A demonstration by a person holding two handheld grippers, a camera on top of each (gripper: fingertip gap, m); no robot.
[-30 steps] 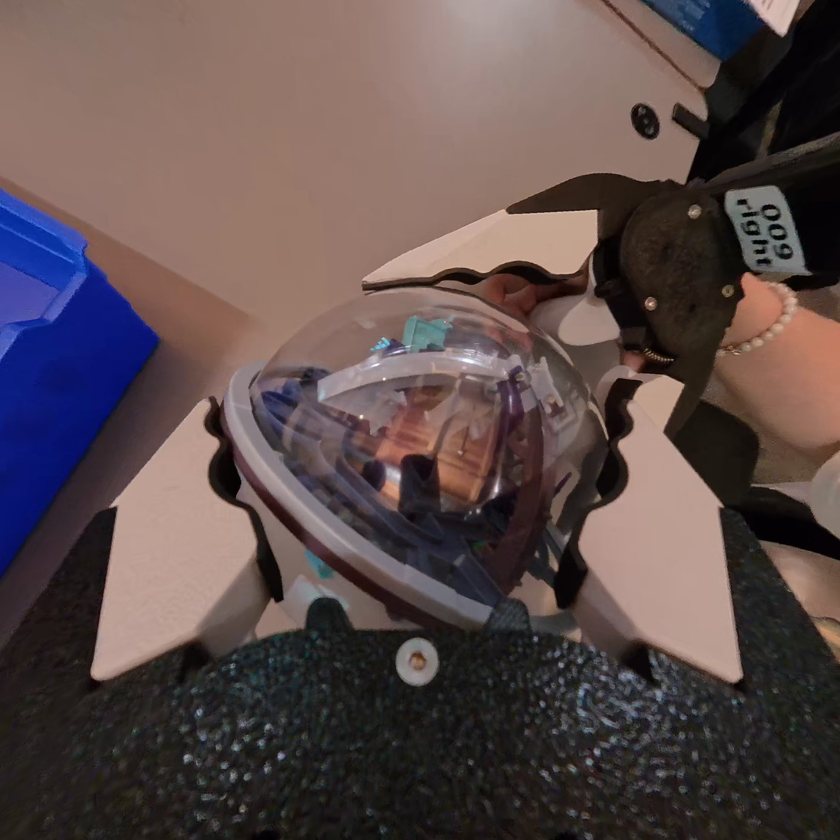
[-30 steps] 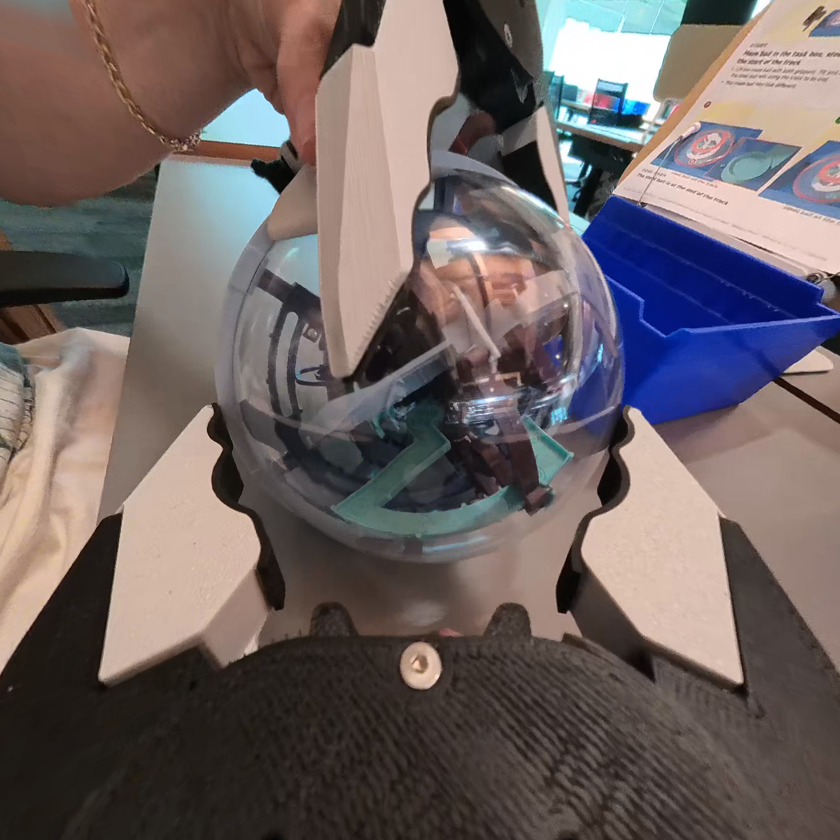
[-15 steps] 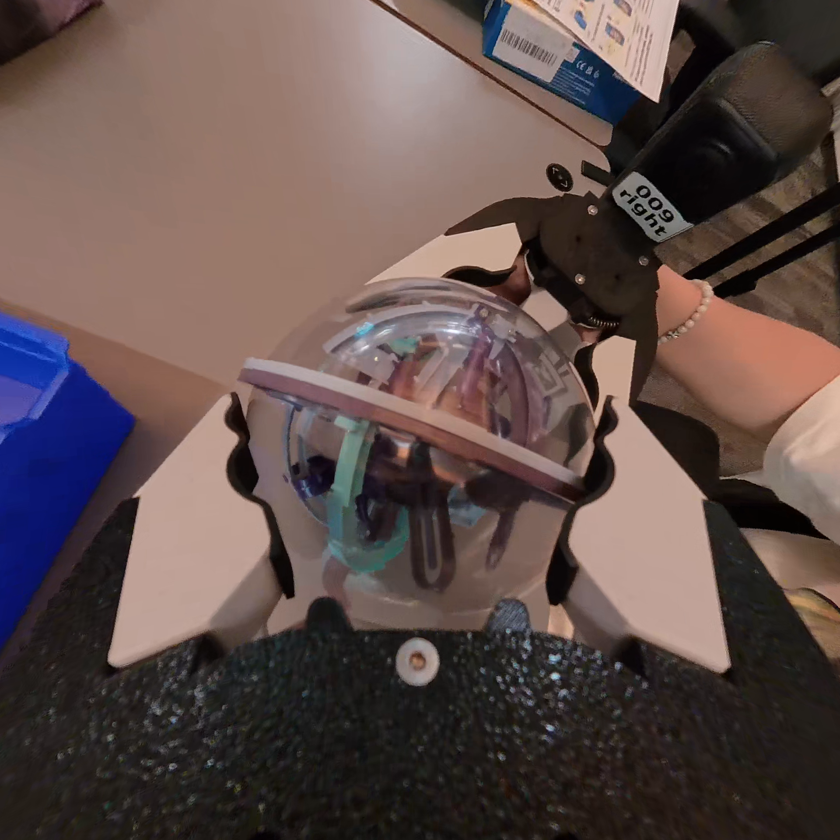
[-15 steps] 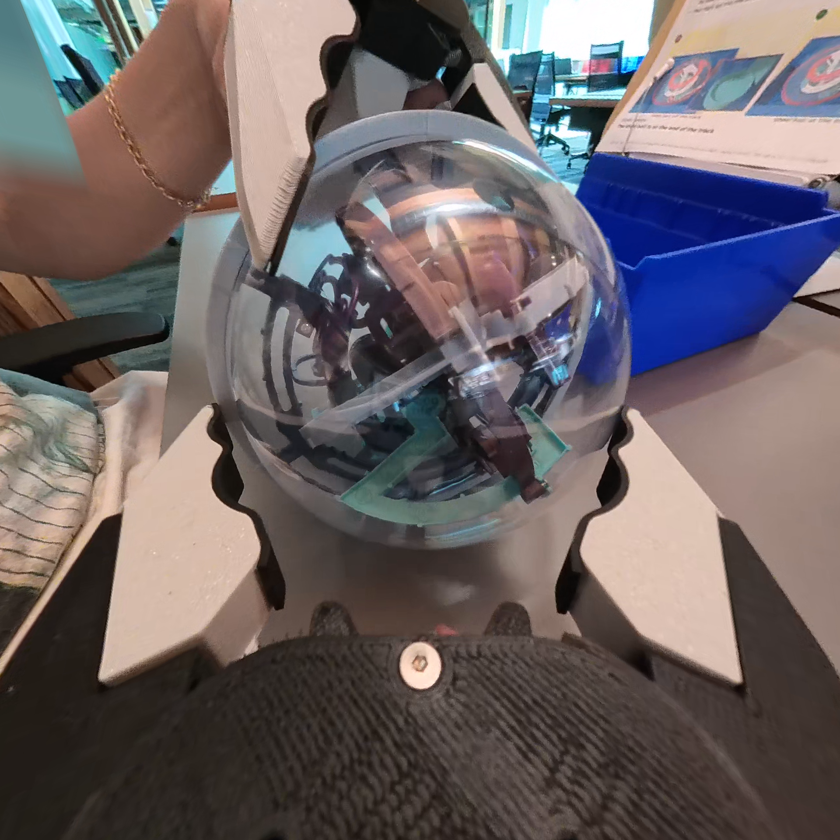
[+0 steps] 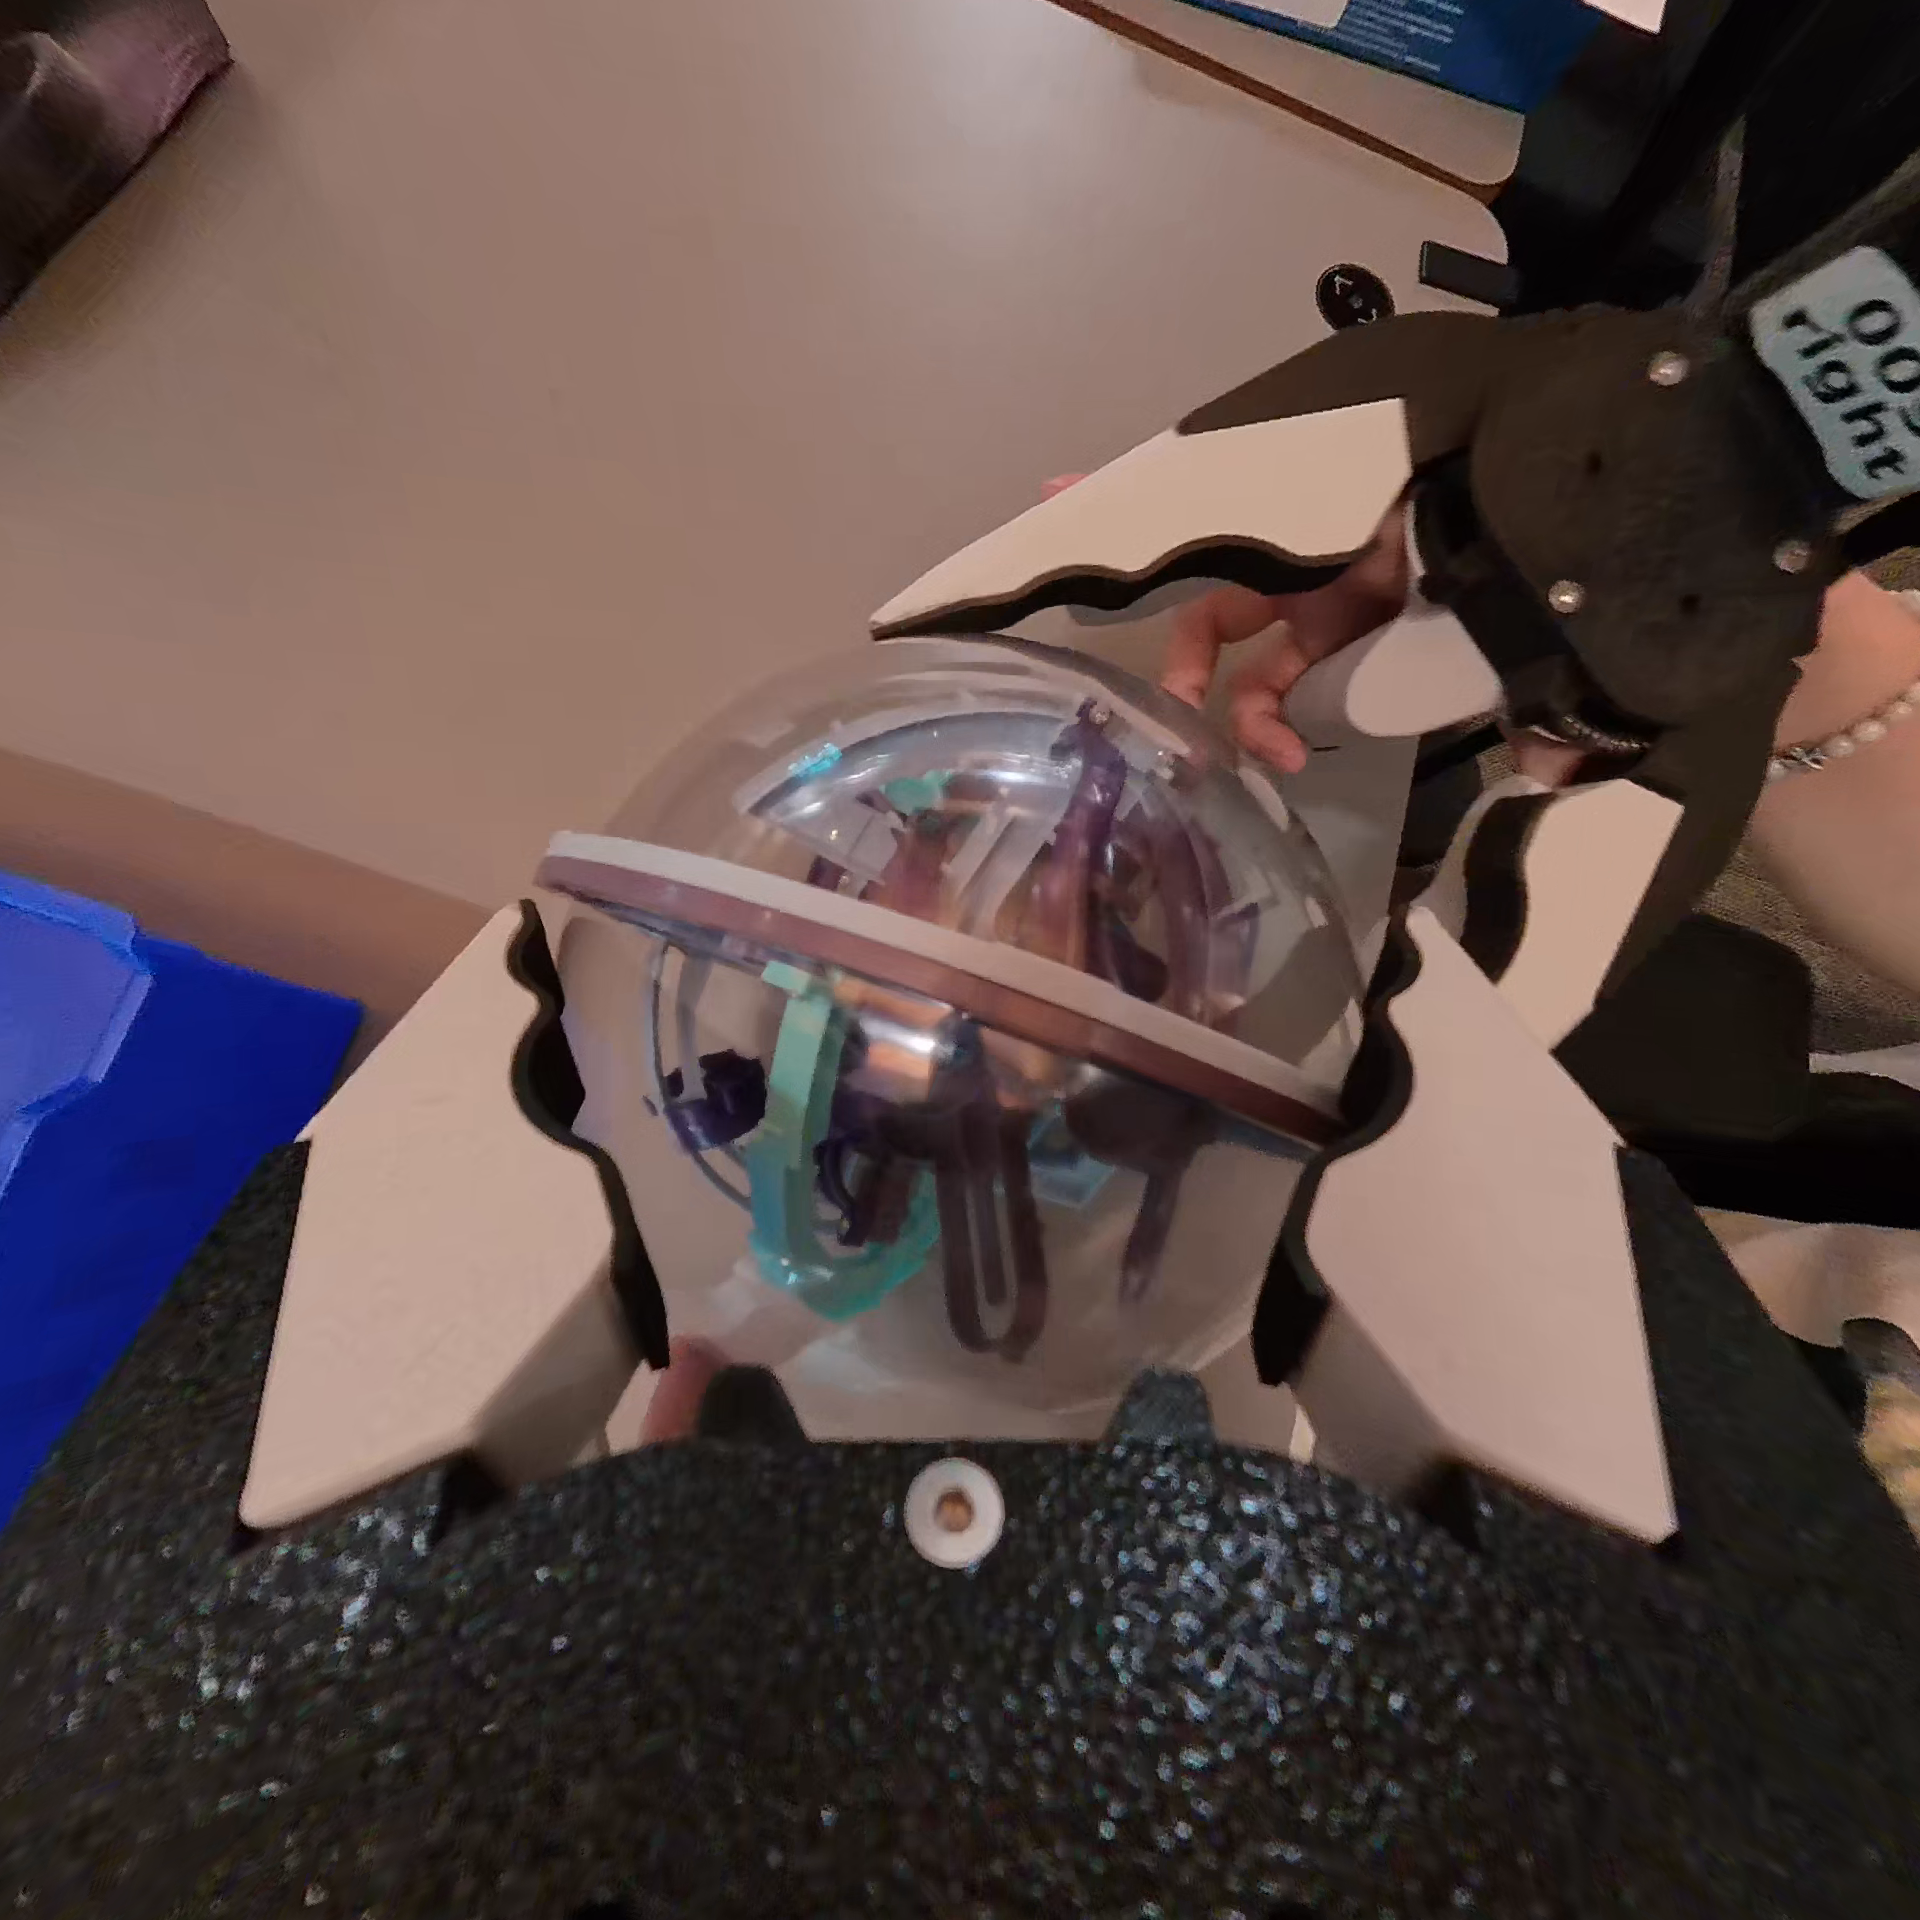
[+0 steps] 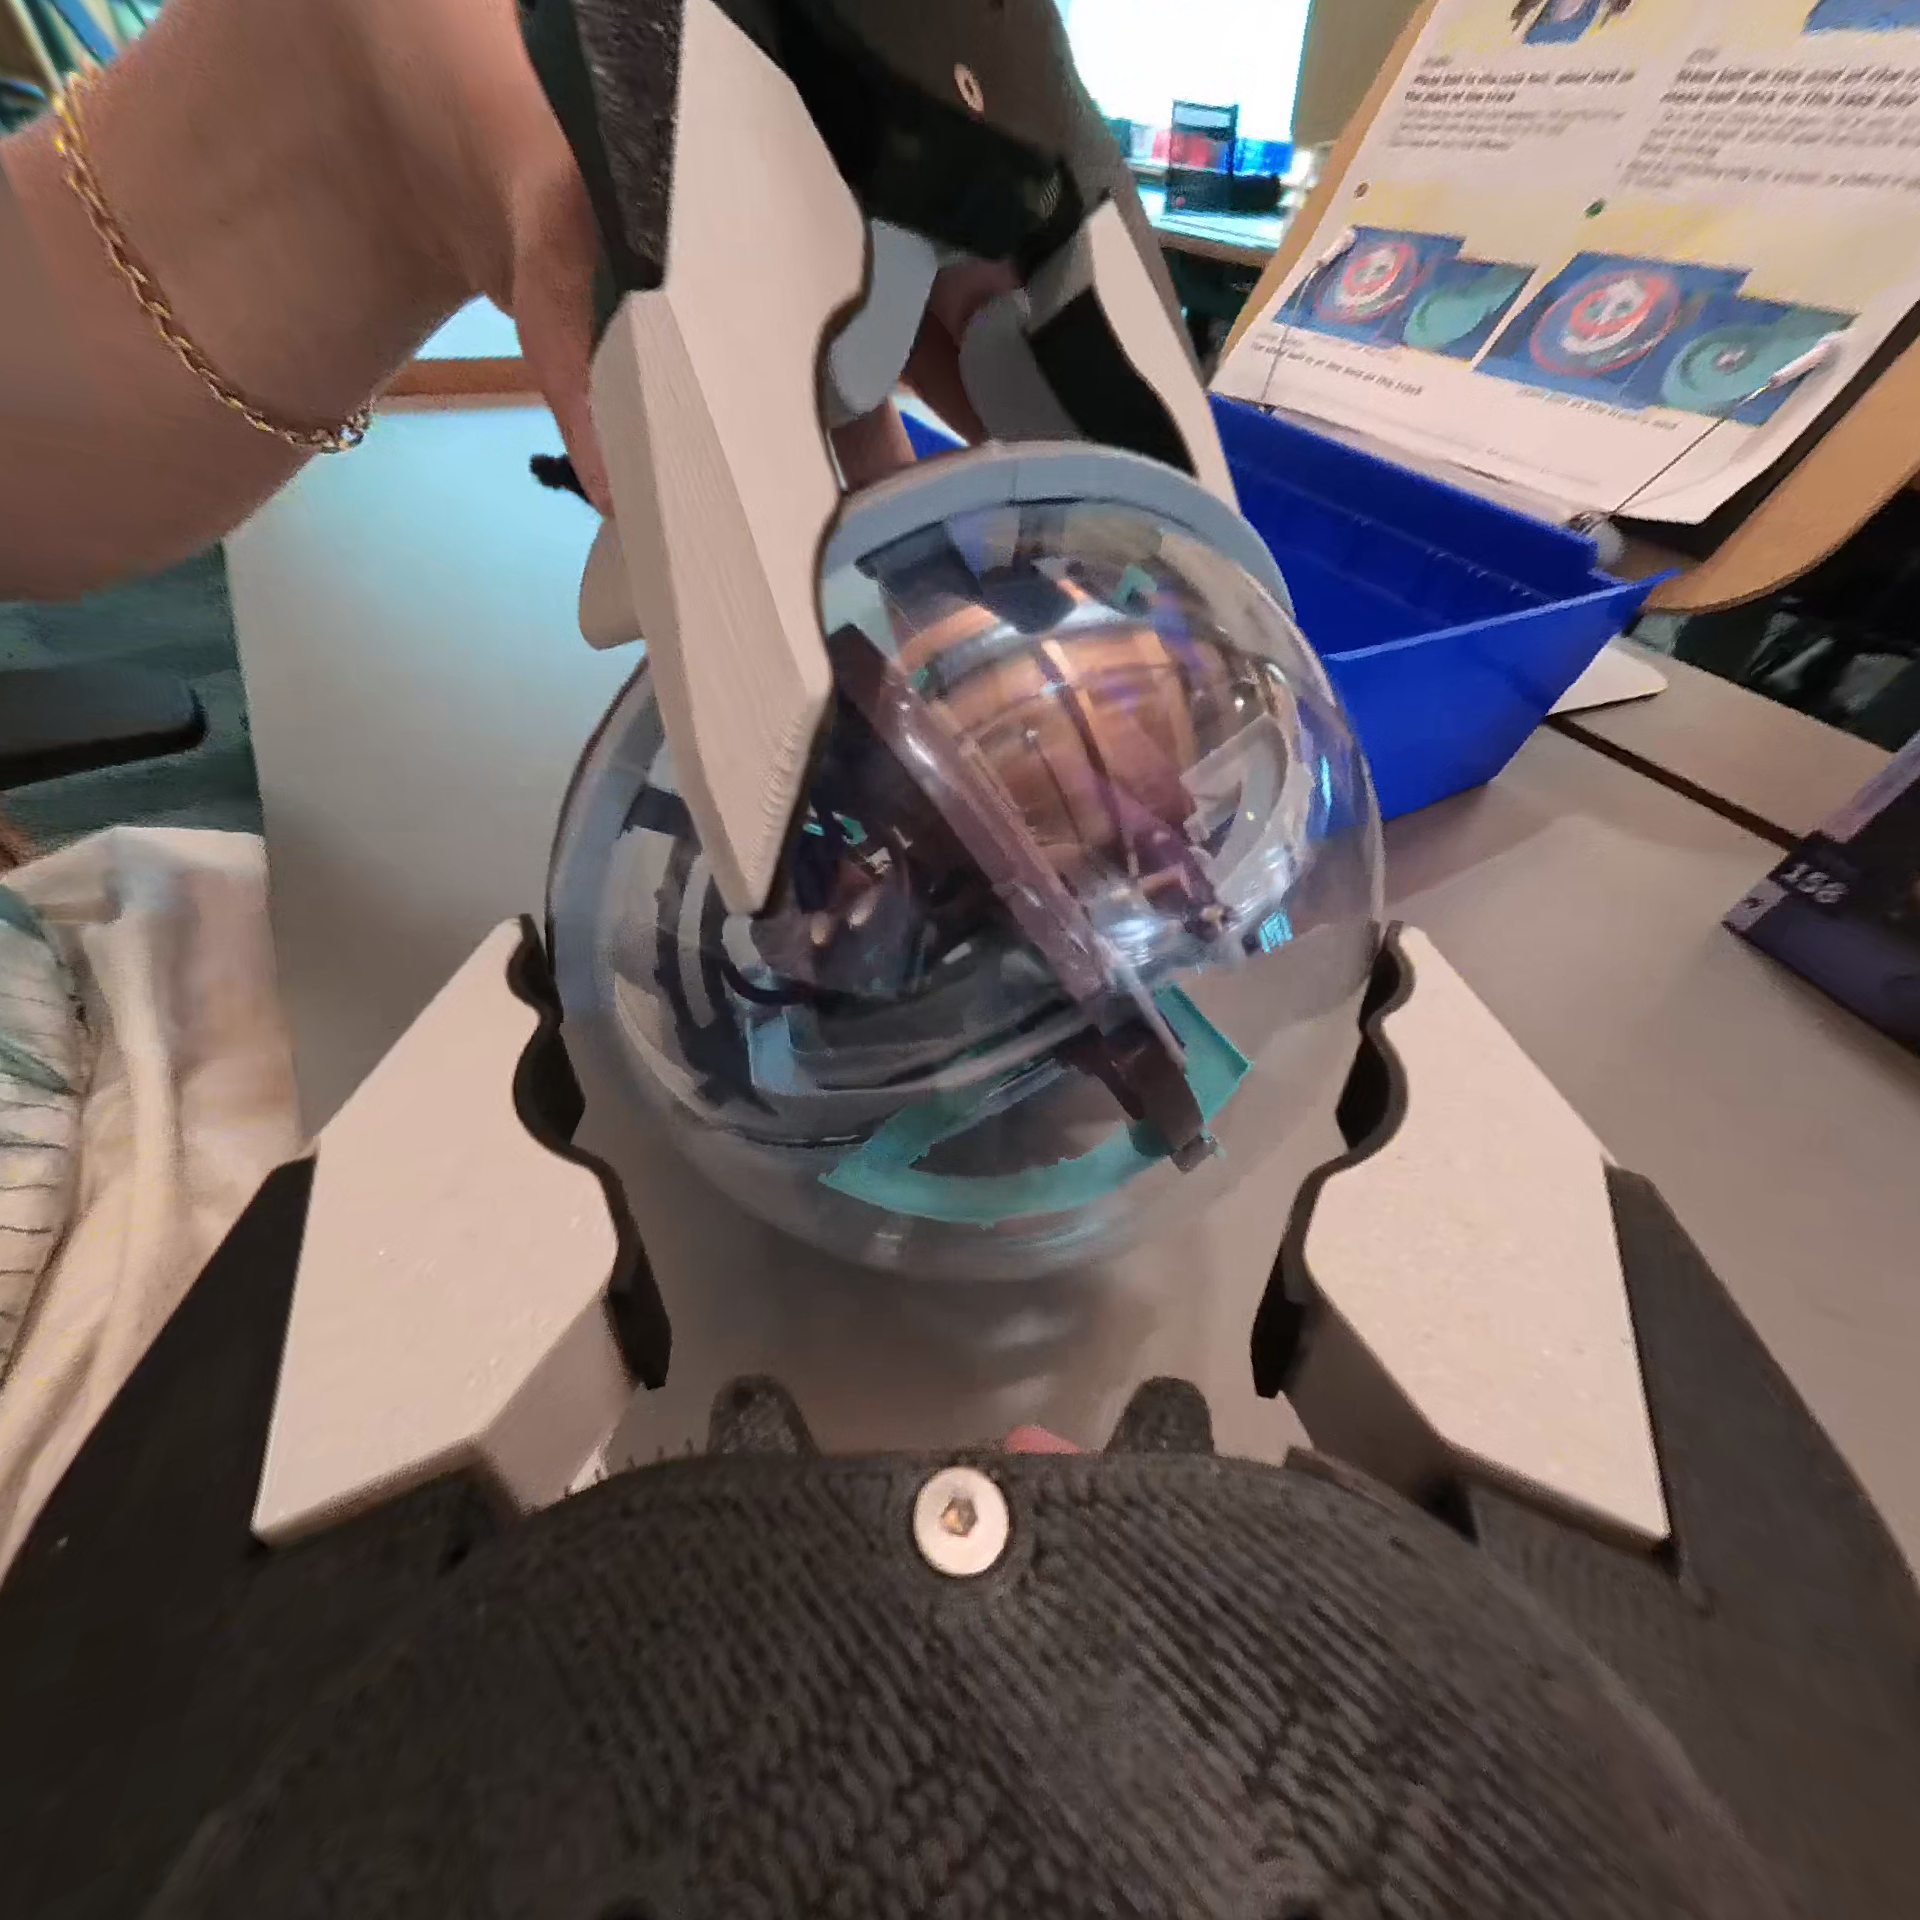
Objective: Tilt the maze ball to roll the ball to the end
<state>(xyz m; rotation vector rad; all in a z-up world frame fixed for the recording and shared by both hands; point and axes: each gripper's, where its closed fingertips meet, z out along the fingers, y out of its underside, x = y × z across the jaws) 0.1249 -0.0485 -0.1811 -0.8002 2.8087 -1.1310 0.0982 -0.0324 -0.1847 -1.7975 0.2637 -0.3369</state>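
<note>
Blue bin (image 5: pixel 125 1091) far left on worktop (image 5: pixel 727 364). Left hand-held gripper (image 5: pixel 951 1039) pinches maze ball (image 5: pixel 935 1039) mid-air, seam band tilted; right hand-held gripper (image 6: pixel 961 1049) clamps same ball from opp. side. Small inner ball: can't tell where.

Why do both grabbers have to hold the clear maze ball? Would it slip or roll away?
Probably. The maze ball is a round, glossy shell, so it looks slippery and would likely roll on the table. It seems hard, not squishy: the left gripper and right gripper fingers leave no dents.
</note>
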